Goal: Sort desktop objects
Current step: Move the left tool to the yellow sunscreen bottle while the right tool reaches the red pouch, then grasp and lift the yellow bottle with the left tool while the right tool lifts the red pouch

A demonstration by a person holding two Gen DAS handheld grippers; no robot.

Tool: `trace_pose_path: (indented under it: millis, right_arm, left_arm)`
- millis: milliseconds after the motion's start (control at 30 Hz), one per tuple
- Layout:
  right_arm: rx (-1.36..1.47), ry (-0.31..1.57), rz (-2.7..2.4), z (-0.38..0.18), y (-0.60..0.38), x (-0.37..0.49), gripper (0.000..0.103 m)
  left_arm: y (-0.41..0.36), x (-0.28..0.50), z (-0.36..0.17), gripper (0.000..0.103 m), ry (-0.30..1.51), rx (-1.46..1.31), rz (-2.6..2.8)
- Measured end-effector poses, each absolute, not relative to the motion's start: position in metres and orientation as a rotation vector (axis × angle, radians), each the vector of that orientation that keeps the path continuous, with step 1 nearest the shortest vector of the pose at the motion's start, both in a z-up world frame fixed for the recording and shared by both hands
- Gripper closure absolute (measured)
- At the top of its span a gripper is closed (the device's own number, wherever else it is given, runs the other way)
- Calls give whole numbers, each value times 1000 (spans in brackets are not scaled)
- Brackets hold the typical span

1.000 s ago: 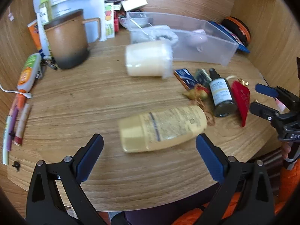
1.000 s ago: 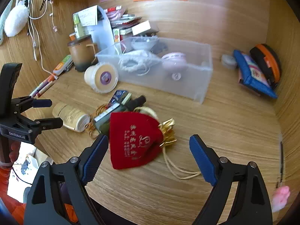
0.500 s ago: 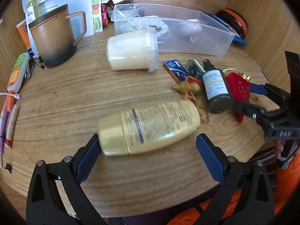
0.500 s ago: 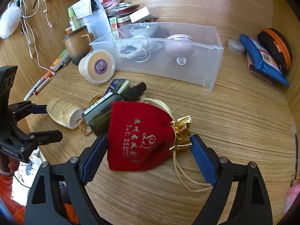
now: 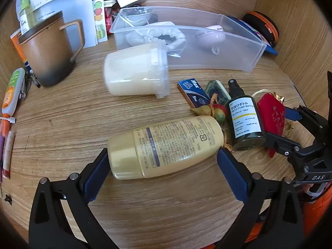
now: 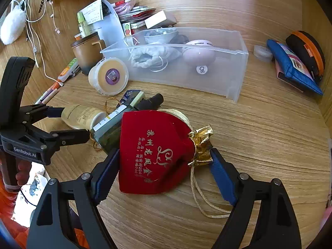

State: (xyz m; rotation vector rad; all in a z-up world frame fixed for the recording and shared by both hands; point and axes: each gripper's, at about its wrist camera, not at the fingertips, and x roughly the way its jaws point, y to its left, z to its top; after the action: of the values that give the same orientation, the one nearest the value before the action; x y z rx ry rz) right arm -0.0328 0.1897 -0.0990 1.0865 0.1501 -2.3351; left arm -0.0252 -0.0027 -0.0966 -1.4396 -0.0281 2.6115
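Observation:
A yellow lotion bottle [image 5: 166, 147] lies on its side on the wooden desk [image 5: 83, 112]. My left gripper [image 5: 164, 166] stands open around it, one pad by the cap and one by the far end. A red velvet pouch [image 6: 153, 151] with a gold top and cord lies between the pads of my right gripper [image 6: 164, 166]. Its jaws are closing, and the pads sit at the pouch's edges without squeezing it. A dark green pump bottle [image 5: 244, 120] lies between the lotion bottle and the pouch. Behind them stands a clear plastic bin [image 6: 186, 76].
A cream tub [image 5: 134, 72] lies on its side before the bin, next to a brown mug [image 5: 47, 51]. A blue Max box [image 5: 194, 92] and a gourd charm [image 5: 209, 110] lie by the pump bottle. Pens [image 5: 8, 95] line the left edge; zip pouches [image 6: 294, 66] sit far right.
My left gripper moved forward until the lotion bottle lay between its fingers. My right gripper came down over the red pouch, and its jaws narrowed a little.

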Motion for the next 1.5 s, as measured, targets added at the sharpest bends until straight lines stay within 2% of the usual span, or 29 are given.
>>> trace_pose_path:
  millis: [233,300,367,433,500,567,633,800,900,967,1000,1067,1100,1133,1267,1367,1500]
  right_arm:
    - [1084,135,-2328,-98,189,-36,21]
    - [1086,131,-2330,-99,189,-37,21]
    - [1084,122,-2331,-98,191,-37,21]
    - [1086,108,-2329,-98,194,-39,21]
    - [1093,94,-2324,-98,196,-42,20]
    - [1098,77,-2321,-98,197,-44,20]
    - [1097,57,-2316,-98,198,-45,20]
    - [1096,63,-2325,-99,198,-43,20]
    - [1093,75,-2338,-98,199,-42,21]
    - [1090,67,-2343,-97,201,-42,21]
    - [1090,63,-2345,-97,202,-42,21]
    - [1091,54,-2351,-96,203,-44,21]
    - [1092,48,-2351,-96,204,-45,21]
    - [1092,43,-2352,-95,204,-45,21]
    - [1079,33,-2360,-91,204,-48,21]
    - [1062,28,-2374,-87,203,-49,22]
    - [1048,3,-2387,-82,207,-53,32]
  left_arm:
    - [1,-34,-93,2,27,-1431,2631]
    - [-1,-29,-85,13,54,-1381,2653]
    - [-4,-25,-77,32,95,-1363,2648]
    - [-5,-25,-73,36,168,-1358,2624]
    - [-5,-26,-71,33,237,-1354,2616]
    - [0,-31,-72,21,306,-1351,2574]
    - [3,-38,-74,17,345,-1348,2516]
    - [21,-58,-94,14,444,-1425,2367]
    - [28,-63,-94,16,464,-1399,2386]
    - [30,-65,-93,35,452,-1375,2400]
    - [30,-67,-93,38,420,-1375,2396]
    - [30,-68,-93,55,394,-1378,2401]
    - [29,-67,-92,58,375,-1380,2396]
    - [29,-68,-93,61,358,-1390,2399]
    - [22,-61,-91,62,301,-1406,2404]
    - [8,-55,-86,66,163,-1414,2394]
    - [-6,-48,-76,75,64,-1386,2408]
